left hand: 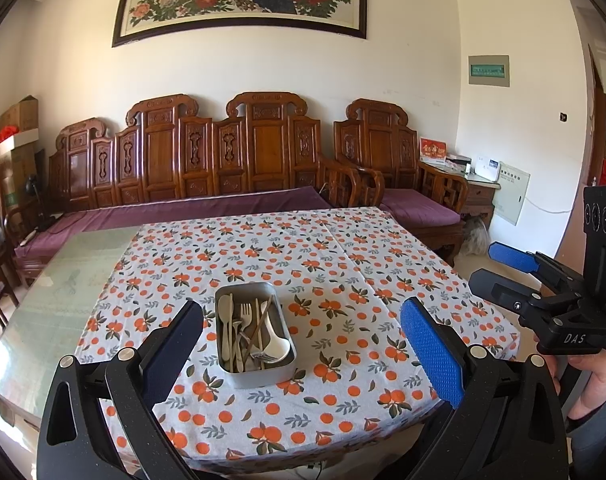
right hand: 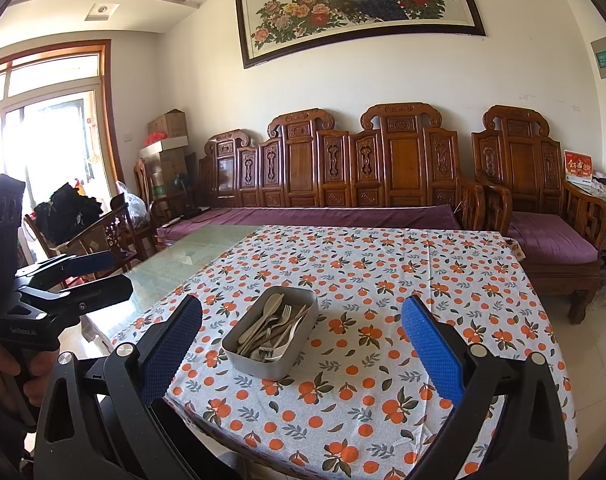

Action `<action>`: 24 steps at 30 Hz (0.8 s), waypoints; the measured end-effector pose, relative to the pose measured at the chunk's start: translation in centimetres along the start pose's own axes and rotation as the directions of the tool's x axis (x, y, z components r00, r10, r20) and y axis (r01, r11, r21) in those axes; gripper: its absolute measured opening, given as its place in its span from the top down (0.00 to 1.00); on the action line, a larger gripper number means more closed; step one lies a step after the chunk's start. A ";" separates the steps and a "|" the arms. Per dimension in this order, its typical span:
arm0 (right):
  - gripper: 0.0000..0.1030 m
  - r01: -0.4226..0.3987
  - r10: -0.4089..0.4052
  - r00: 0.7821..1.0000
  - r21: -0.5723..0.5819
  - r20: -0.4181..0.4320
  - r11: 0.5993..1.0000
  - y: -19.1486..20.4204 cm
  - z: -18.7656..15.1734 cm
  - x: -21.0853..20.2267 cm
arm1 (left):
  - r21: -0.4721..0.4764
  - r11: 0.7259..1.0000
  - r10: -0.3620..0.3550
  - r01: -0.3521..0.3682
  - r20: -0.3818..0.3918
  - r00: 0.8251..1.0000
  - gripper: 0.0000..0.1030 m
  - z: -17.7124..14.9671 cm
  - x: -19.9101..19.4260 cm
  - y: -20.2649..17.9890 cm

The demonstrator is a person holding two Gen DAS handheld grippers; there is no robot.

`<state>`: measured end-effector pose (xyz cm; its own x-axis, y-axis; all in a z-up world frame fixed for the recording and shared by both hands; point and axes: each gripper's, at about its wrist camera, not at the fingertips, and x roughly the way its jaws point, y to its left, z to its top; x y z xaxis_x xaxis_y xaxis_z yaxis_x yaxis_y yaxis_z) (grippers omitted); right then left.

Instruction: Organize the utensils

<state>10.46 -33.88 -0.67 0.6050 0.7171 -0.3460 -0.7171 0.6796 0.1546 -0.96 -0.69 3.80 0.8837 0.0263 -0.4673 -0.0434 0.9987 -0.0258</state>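
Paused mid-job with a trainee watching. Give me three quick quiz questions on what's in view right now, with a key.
1. True or false: the left gripper is shut on a fork.
2. Where are the utensils? A) spread on the tablecloth B) in the metal tray C) on the bench
3. Fill in: the right gripper's fingers stand ____.

Key: 1 false; 2 B; 3 open
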 end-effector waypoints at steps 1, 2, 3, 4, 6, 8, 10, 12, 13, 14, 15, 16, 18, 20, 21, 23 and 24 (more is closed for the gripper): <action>0.03 0.000 0.000 1.000 0.000 0.000 1.000 0.0 0.0 0.0 | -0.001 1.000 0.000 0.000 0.000 1.000 0.08 0.0 0.0 0.0; 0.03 0.000 0.000 1.000 0.001 0.000 1.000 0.0 0.0 0.0 | 0.000 1.000 0.000 0.000 0.001 1.000 0.08 0.0 0.0 0.0; 0.03 0.000 0.000 1.000 0.002 0.000 1.000 0.0 0.0 0.0 | 0.001 1.000 0.001 -0.001 0.002 1.000 0.08 0.0 0.0 0.0; 0.03 0.000 0.000 1.000 0.001 -0.001 1.000 0.0 0.0 0.0 | 0.001 1.000 0.001 -0.001 0.001 1.000 0.08 0.0 0.0 0.0; 0.03 0.001 -0.001 1.000 0.001 0.000 1.000 0.0 0.0 0.0 | 0.000 1.000 0.001 -0.001 0.001 1.000 0.08 0.0 0.0 0.0; 0.03 0.000 0.000 1.000 0.001 0.000 1.000 0.0 0.0 0.0 | 0.002 1.000 0.004 -0.004 0.003 1.000 0.08 0.0 0.1 0.0; 0.03 0.000 0.000 1.000 0.001 0.000 1.000 0.0 0.0 0.0 | 0.003 1.000 0.005 -0.005 0.004 1.000 0.08 0.1 -0.1 -0.2; 0.03 0.001 -0.001 1.000 0.001 0.000 1.000 0.0 0.0 0.0 | 0.002 1.000 0.005 -0.005 0.005 1.000 0.08 0.1 -0.1 -0.3; 0.03 0.000 0.000 1.000 0.002 -0.001 1.000 0.0 0.0 0.0 | 0.002 1.000 0.005 -0.005 0.006 1.000 0.08 0.1 -0.1 -0.3; 0.03 0.000 0.000 1.000 0.001 -0.001 1.000 0.0 0.0 0.0 | 0.002 1.000 0.006 -0.006 0.008 1.000 0.08 0.1 -0.1 -0.3; 0.03 0.001 -0.001 1.000 0.000 0.000 1.000 0.0 0.0 0.0 | 0.002 1.000 0.007 -0.007 0.010 1.000 0.08 0.1 -0.2 -0.3; 0.03 0.000 0.000 1.000 0.000 0.000 1.000 0.0 0.0 0.0 | 0.002 1.000 0.007 -0.007 0.011 1.000 0.08 0.1 -0.2 -0.4; 0.03 0.000 0.000 1.000 0.002 0.001 1.000 0.0 0.0 0.0 | 0.001 1.000 0.008 -0.008 0.012 1.000 0.08 0.1 -0.2 -0.5; 0.03 0.000 0.000 1.000 0.002 0.000 1.000 0.0 0.0 0.0 | 0.002 1.000 0.007 -0.007 0.013 1.000 0.08 0.1 -0.2 -0.5; 0.03 0.000 0.000 1.000 0.001 0.000 1.000 0.0 0.0 0.0 | 0.002 1.000 0.008 -0.008 0.013 1.000 0.08 0.1 -0.2 -0.5; 0.03 0.000 0.000 1.000 0.001 -0.001 1.000 0.0 0.0 0.0 | 0.001 1.000 0.008 -0.008 0.013 1.000 0.08 0.1 -0.2 -0.5; 0.03 0.000 0.000 1.000 0.001 -0.001 1.000 0.0 0.0 0.0 | 0.001 1.000 0.007 -0.007 0.012 1.000 0.08 0.1 -0.2 -0.5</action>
<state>10.49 -33.87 -0.73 0.6044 0.7171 -0.3471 -0.7169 0.6796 0.1555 -1.13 -1.17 3.97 0.8891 0.0340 -0.4564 -0.0493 0.9985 -0.0218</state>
